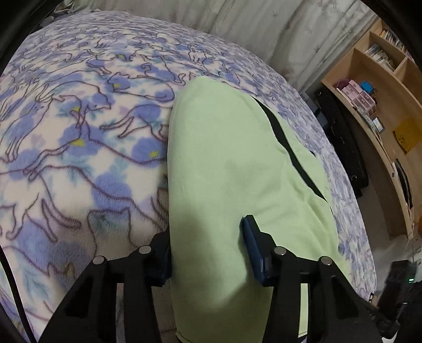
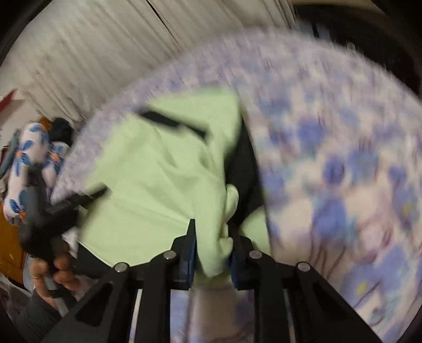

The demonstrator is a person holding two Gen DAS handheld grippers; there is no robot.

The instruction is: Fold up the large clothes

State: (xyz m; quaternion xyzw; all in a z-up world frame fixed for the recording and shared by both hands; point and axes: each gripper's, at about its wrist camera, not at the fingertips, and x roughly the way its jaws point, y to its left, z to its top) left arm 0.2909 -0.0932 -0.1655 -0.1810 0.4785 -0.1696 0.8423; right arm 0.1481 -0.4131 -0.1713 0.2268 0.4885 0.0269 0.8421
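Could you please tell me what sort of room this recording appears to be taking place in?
Most likely a bedroom at home: the green garment lies on a bed covered by a fleece blanket, curtains hang behind it, and a wooden bookshelf stands alongside.

The garment (image 1: 232, 163) lies on the blanket (image 1: 79, 126), which spreads out to its left and beyond its far end, with a narrower strip of blanket along its right edge. In the left wrist view the left gripper (image 1: 208, 253) straddles the garment's near end, one finger off its left edge over the blanket and the other resting on the cloth; a shelf unit (image 1: 382, 110) stands to the right of the bed and a curtain (image 1: 237, 18) hangs behind it. In the right wrist view (blurred) the right gripper (image 2: 212, 248) has a bunched fold of the garment between its fingers.
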